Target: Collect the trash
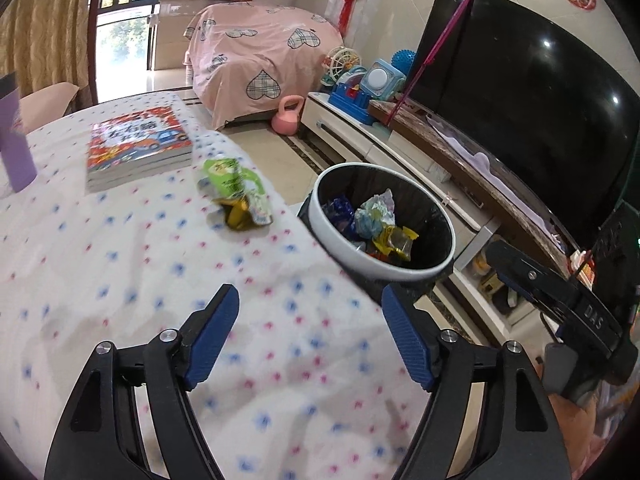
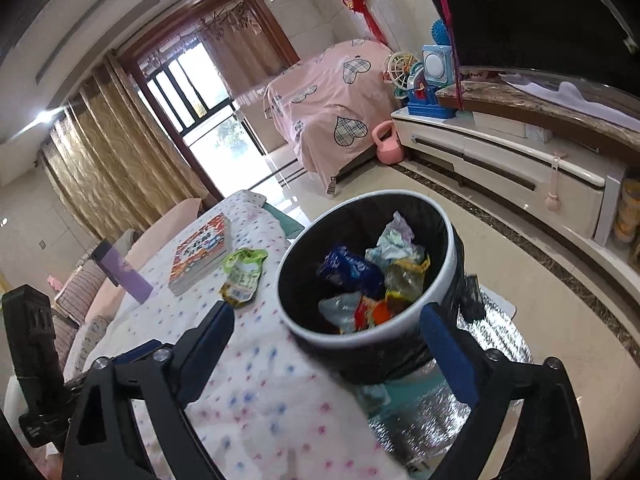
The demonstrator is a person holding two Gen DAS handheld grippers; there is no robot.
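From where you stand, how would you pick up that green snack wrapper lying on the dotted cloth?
I'd probably pinch the green wrapper at its raised, crumpled upper edge, coming down from above with the open left gripper. It lies loose on the tablecloth, apart from the book, so its bunched folds give the pads something to bite.
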